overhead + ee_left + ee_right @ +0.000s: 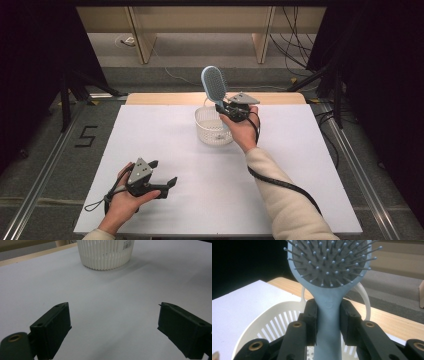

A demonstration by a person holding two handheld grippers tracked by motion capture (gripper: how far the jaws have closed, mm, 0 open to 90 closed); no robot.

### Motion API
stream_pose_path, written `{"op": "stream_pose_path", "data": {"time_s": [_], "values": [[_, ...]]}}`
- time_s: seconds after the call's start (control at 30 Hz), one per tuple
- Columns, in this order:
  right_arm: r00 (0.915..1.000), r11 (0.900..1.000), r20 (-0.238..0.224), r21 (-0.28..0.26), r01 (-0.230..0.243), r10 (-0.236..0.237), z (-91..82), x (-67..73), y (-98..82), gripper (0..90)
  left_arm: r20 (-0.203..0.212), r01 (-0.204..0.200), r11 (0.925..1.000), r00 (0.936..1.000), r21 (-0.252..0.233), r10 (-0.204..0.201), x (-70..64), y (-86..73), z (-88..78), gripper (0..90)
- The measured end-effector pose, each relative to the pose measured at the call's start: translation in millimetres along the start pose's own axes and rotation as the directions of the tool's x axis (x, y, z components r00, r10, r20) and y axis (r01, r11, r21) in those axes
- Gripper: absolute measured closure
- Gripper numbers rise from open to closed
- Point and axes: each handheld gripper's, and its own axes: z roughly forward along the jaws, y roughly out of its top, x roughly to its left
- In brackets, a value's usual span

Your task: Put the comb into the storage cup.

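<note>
Right tool (327, 322) is clenched on the brush (329, 277) handle, head up, directly above the basket (214, 127). To do this well, lower it straight inside the basket, clear of the rim and bail handle (364, 297). Left tool (160, 181) rests released, well short of the basket on the bench (300, 165); nothing blocks the way.

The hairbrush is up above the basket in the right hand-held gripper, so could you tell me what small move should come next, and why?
Probably lower it straight down into the white basket. The right hand-held gripper clamps the light blue hairbrush by its handle, head up, and the right gripper view shows the basket's open mouth directly beneath. The left hand-held gripper rests open, well clear on the table.
</note>
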Motion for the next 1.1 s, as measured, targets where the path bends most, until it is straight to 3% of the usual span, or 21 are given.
{"op": "stream_pose_path", "data": {"time_s": [0.57, 0.7, 0.8, 0.87, 1.1], "values": [[0.9999, 1.0, -0.014, 0.015, 0.005, -0.005, -0.8, 0.4, -4.8, 69.0, 0.001, -0.002, 1.0, 1.0, 0.001, 0.002, -0.1, -0.1, 0.4, 10.2], [0.9998, 0.999, -0.018, 0.041, 0.006, -0.005, -4.3, 3.4, -8.0, 59.1, 0.001, -0.001, 1.0, 1.0, 0.001, 0.001, 0.0, -0.1, -0.1, 10.2], [0.9993, 0.996, -0.027, 0.088, 0.026, -0.024, -9.1, 6.1, -12.9, 49.4, 0.001, -0.001, 1.0, 1.0, 0.002, 0.001, -0.3, -0.1, 0.2, 10.2], [0.9991, 0.996, -0.04, 0.088, 0.021, -0.017, -13.3, 6.7, -16.5, 45.4, 0.003, -0.001, 1.0, 1.0, 0.001, 0.001, -0.5, 0.0, 0.2, 10.2], [0.9992, 0.995, -0.027, 0.098, 0.03, -0.028, -24.8, -0.2, -19.8, 41.5, 0.003, -0.001, 1.0, 1.0, 0.002, 0.001, -1.0, -0.1, 0.9, 10.3]]}}
